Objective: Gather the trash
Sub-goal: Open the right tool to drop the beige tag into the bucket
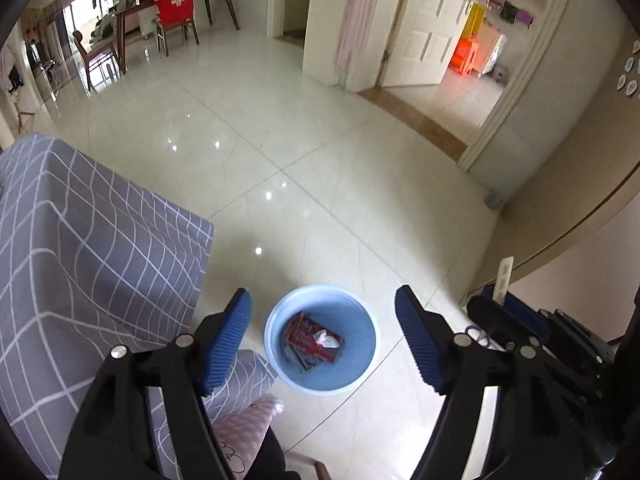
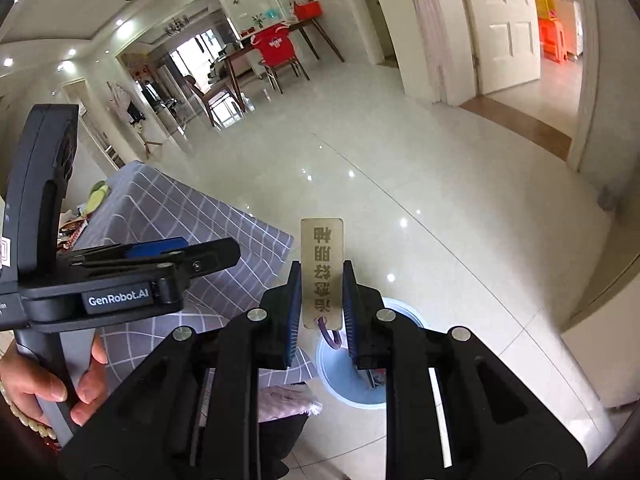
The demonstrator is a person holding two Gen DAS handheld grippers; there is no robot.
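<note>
A light blue trash bin (image 1: 320,340) stands on the floor tiles and holds a red box (image 1: 312,340) and a crumpled white tissue (image 1: 326,338). My left gripper (image 1: 323,304) is open and empty, high above the bin. My right gripper (image 2: 322,276) is shut on a beige wooden tag (image 2: 322,264) with dark characters and a purple cord loop, held upright above the bin (image 2: 352,380). The right gripper also shows at the right edge of the left wrist view (image 1: 500,312), and the left gripper at the left of the right wrist view (image 2: 160,252).
A table under a grey checked cloth (image 1: 80,260) stands to the left of the bin; it also shows in the right wrist view (image 2: 180,216). A pink cushion (image 1: 248,428) lies below. Glossy floor tiles (image 1: 280,140) stretch to a dining table with a red-covered chair (image 1: 174,6) and open doorways.
</note>
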